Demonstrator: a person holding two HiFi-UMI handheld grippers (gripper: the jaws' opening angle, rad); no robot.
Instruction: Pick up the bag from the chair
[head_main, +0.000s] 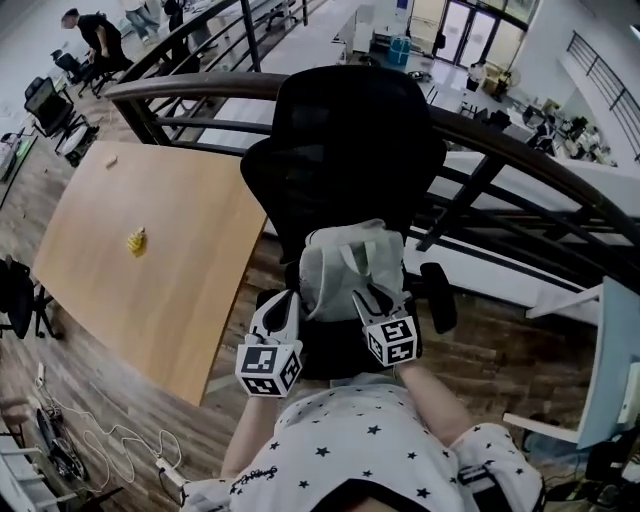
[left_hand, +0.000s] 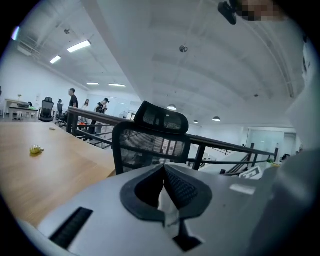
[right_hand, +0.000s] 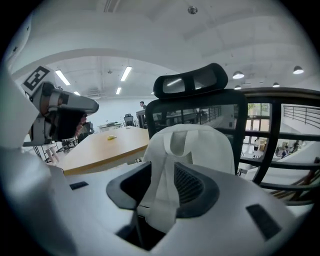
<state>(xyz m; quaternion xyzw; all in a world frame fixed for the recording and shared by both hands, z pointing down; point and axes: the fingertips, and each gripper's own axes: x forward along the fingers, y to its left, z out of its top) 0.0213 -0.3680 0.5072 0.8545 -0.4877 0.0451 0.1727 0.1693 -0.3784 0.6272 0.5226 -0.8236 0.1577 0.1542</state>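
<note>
Pale grey soft fabric bag (head_main: 350, 262) on black mesh office chair (head_main: 345, 130), off wooden desk (head_main: 150, 270) right edge. Left tool (left_hand: 164, 172), right tool (right_hand: 162, 170) each clenched on white strap (right_hand: 161, 197). Probably light, floppy; straps the best hold

The person is wearing a white short-sleeved shirt (head_main: 372, 440) printed with small dark stars. The left gripper (head_main: 286, 298) and the right gripper (head_main: 372, 296) are showing smooth white shells with dark grey ribbed pads (right_hand: 190, 183), and each is bearing a cube (head_main: 268, 368) with black-and-white square markers.
</note>
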